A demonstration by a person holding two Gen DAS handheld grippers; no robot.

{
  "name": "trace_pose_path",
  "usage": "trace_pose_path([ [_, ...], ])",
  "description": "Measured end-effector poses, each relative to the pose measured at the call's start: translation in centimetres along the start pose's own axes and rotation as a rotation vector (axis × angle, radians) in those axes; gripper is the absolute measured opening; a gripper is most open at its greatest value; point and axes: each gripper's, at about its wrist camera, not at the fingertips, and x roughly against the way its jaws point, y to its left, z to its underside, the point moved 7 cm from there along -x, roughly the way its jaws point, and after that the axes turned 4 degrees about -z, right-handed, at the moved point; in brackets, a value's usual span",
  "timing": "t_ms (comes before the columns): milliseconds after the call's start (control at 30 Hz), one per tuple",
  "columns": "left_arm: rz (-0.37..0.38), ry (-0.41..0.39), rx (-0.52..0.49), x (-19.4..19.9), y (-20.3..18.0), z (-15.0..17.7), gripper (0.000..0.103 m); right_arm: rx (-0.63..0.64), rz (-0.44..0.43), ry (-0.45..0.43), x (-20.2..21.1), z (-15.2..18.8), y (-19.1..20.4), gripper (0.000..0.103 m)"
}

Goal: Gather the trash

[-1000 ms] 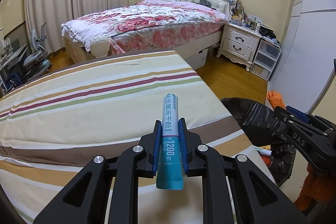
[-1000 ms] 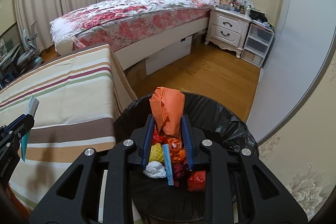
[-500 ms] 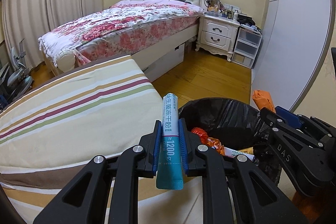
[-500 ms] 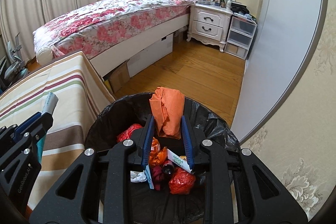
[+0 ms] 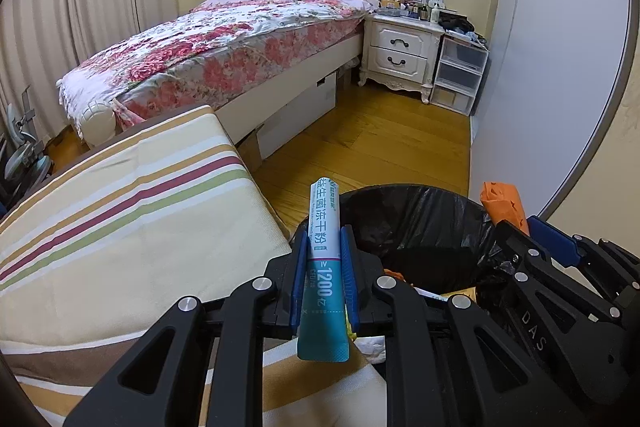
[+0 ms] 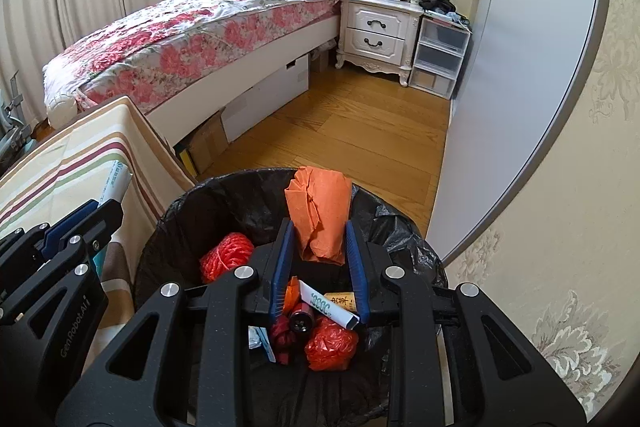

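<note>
The left hand-held gripper [image 5: 323,263], clamped on the teal sachet [image 5: 323,267], has swung right off the striped worktop [image 5: 120,227] to the near-left rim of the black-lined bin [image 5: 420,223]. The right hand-held gripper [image 6: 319,255], pinching the orange wrapper [image 6: 320,215], has edged further over the bin, so more trash inside shows beneath it.

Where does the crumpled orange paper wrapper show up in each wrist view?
Left wrist: crumpled orange paper wrapper at right edge, above the right tool, beyond the bin's far rim.
Right wrist: wrapper centre frame, clamped between the blue pads over the bin.
Shared landmark: black-lined trash bin.
</note>
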Motion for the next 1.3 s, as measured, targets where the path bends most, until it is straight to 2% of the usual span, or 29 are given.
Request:
trace_pose_path([
  [167,0.0,0.009,-0.005,-0.3,-0.4,-0.2,0.023,-0.016,0.012,0.005,-0.2,0.2,-0.5,0.027],
  [200,-0.003,0.011,-0.007,-0.3,-0.5,-0.1,0.025,-0.02,0.016,0.003,-0.2,0.2,-0.6,0.027],
  [267,-0.007,0.01,-0.006,-0.3,-0.4,-0.1,0.04,-0.028,0.021,0.005,-0.3,0.2,-0.8,0.027],
  [400,-0.013,-0.001,0.001,-0.2,-0.3,-0.3,0.05,-0.038,0.028,0.001,-0.2,0.3,-1.1,0.028],
  [500,-0.014,-0.009,0.003,0.0,-0.2,-0.3,0.059,-0.044,0.041,-0.016,0.0,0.2,-1.4,0.045],
  [567,-0.018,-0.02,0.005,0.2,-0.3,-0.4,0.067,-0.048,0.047,-0.022,0.1,0.0,-1.5,0.047],
  [633,-0.022,-0.027,0.008,0.3,-0.2,-0.5,0.071,-0.06,0.052,-0.029,0.2,-0.1,-1.8,0.052],
  [833,-0.045,-0.044,0.021,0.9,0.5,-0.6,0.075,-0.073,0.065,-0.062,1.0,-0.4,-2.2,0.064],
  [1167,-0.112,-0.092,0.05,3.5,2.7,-0.2,0.079,-0.048,0.043,-0.1,2.7,-0.4,-1.3,0.071],
  [1300,-0.161,-0.121,0.05,5.1,3.8,0.3,0.082,-0.025,0.026,-0.121,3.8,-0.4,-0.4,0.075],
])
